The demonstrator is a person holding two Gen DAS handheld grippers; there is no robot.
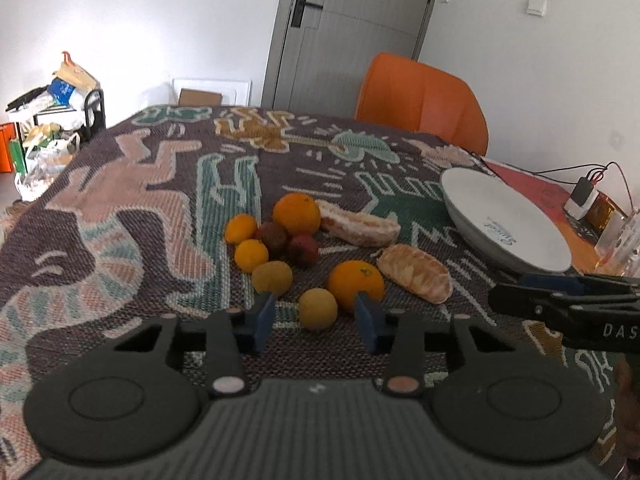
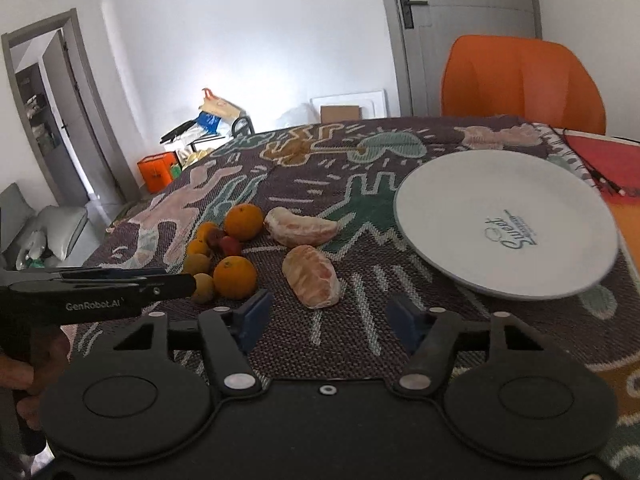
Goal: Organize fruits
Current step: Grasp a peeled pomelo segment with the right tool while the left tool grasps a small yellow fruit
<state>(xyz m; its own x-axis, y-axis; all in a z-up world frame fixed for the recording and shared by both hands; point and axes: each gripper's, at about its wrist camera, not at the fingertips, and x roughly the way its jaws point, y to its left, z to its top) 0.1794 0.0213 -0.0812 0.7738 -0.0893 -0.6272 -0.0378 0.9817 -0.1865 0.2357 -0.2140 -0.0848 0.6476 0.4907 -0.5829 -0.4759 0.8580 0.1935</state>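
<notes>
A cluster of fruit lies on the patterned cloth: two oranges (image 1: 356, 283) (image 1: 297, 213), small yellow fruits (image 1: 318, 309), dark red fruits (image 1: 303, 250) and two peeled citrus pieces (image 1: 414, 273) (image 1: 358, 223). My left gripper (image 1: 318, 318) is open, its blue pads on either side of a small yellow fruit, just short of it. My right gripper (image 2: 330, 318) is open and empty, just in front of a peeled citrus piece (image 2: 312, 276). A white plate (image 2: 506, 220) lies empty at the right.
An orange chair (image 1: 422, 100) stands behind the table. Cables and a small white box (image 1: 582, 196) lie at the far right edge, with a clear glass item (image 1: 618, 240) beside them. The other gripper's body (image 1: 560, 304) reaches in from the right.
</notes>
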